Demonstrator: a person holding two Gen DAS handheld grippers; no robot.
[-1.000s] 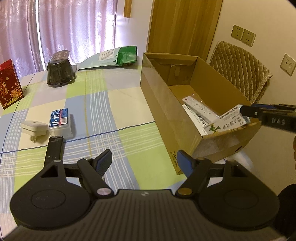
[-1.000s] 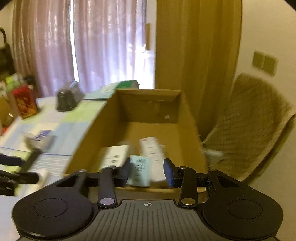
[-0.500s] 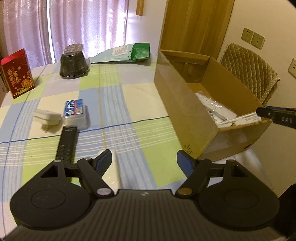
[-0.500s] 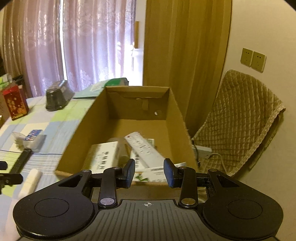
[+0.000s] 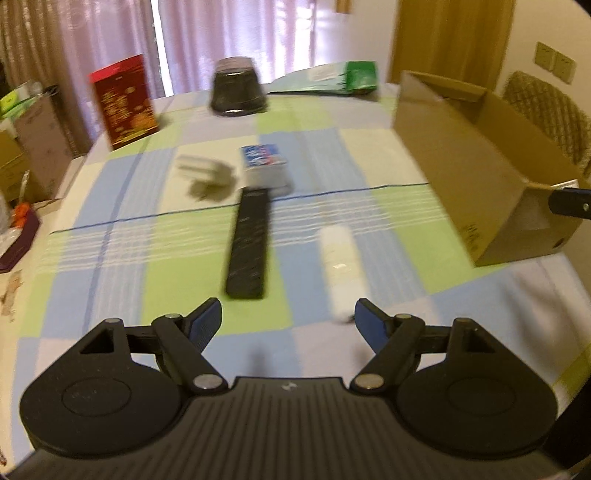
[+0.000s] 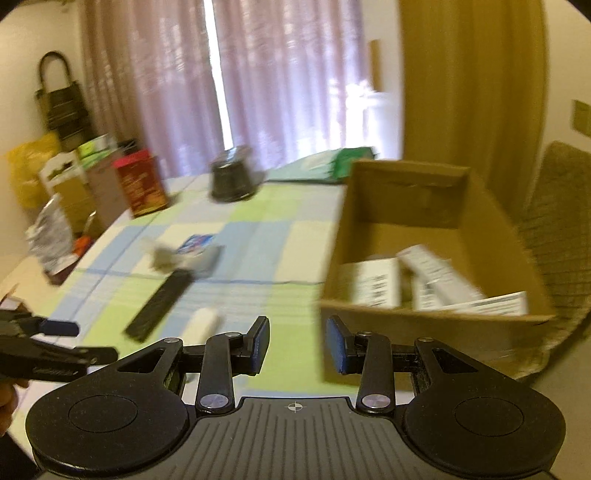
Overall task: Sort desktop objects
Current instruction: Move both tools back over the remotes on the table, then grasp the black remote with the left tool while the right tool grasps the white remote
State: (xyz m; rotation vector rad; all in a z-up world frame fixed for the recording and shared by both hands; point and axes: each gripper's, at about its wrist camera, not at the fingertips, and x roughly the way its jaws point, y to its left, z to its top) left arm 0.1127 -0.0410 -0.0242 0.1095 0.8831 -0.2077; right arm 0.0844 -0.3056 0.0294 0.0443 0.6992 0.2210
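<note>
Both grippers empty over the checked tablecloth.
Left gripper gapes wide near the black remote and white tube at frame centre; right gripper is parted beside the cardboard box.

Left wrist view looks forward and down across the checked tablecloth from close above its near edge, cardboard box at right. Right wrist view sits higher and further right, facing the box mouth. Both share the black remote, box and curtains.
</note>
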